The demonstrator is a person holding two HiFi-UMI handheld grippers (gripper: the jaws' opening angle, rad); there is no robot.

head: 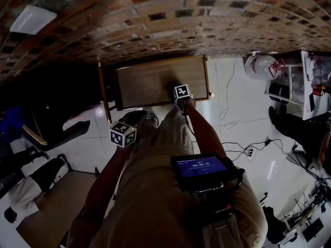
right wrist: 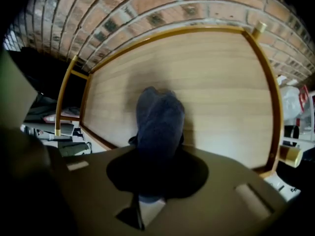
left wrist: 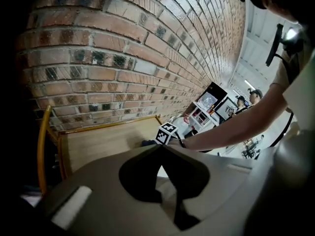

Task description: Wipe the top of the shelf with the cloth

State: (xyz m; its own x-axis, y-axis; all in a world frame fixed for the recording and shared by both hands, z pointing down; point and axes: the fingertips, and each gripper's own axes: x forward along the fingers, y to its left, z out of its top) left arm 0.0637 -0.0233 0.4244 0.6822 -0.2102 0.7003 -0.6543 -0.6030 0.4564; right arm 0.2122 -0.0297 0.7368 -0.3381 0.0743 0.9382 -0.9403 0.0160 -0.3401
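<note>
Wood-grain shelf top (head: 150,81): pale boards inside a golden metal rail, set against the wall; seen from above in the head view and filling most of the right gripper view (right wrist: 221,92).
Cloth (right wrist: 160,119): dark blue, bunched into a thick wad, lying on the shelf top toward its front edge and right of centre; in the left gripper view a blue scrap of it (left wrist: 146,143) shows just beside the other gripper's marker cube.
Right gripper (head: 180,93): reached out over the shelf on an extended arm, jaws clamped on the near end of the cloth, whose free end presses on the boards.
Left gripper (head: 129,128): held back from the shelf, over the floor and close to the person's body; its tips (left wrist: 161,147) meet with nothing between them.
Brick wall (head: 170,19): red-brown courses with some darker bricks, directly behind the shelf.
Floor (head: 243,123): glossy white tiles with thin cables trailing across them to the right of the shelf.
Screen unit (head: 202,168): worn on the person's chest, its display lit blue.
</note>
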